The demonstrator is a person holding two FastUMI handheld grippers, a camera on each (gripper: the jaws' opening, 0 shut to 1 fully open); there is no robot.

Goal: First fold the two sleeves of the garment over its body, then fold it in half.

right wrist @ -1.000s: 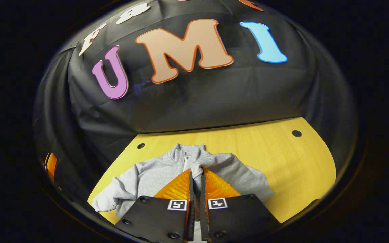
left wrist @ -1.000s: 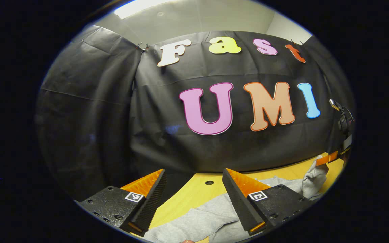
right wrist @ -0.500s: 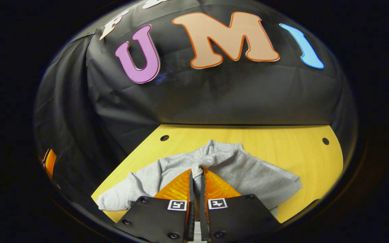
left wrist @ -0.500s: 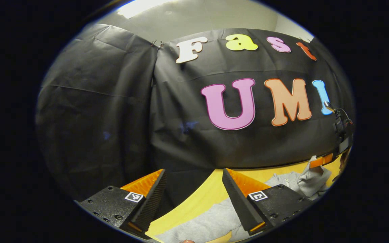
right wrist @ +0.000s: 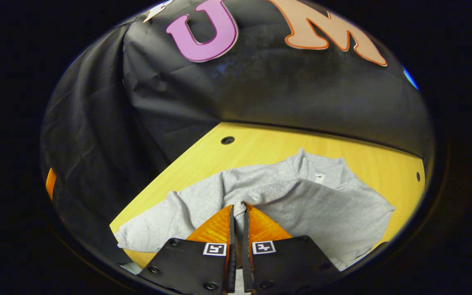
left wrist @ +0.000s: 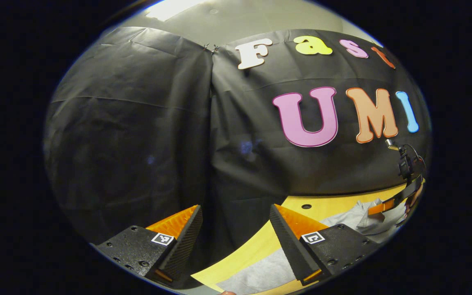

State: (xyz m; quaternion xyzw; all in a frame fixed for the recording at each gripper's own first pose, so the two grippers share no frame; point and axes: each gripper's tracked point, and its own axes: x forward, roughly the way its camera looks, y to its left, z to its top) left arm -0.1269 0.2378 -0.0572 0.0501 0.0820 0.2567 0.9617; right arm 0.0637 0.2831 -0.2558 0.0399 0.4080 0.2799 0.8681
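In the left gripper view, the left gripper is raised and aimed mostly at the black cloth wall, its fingers spread wide with nothing between them. Below and to its right lies the yellow wooden table with part of the grey garment on it. At the far right edge the right gripper pinches a bunch of grey cloth just above the table.

In the right gripper view, the right gripper tilts down over the table, its fingers clamped on the grey sleeve, which is drawn across the garment's body. The garment lies flat at the table's middle, collar toward the far wall.
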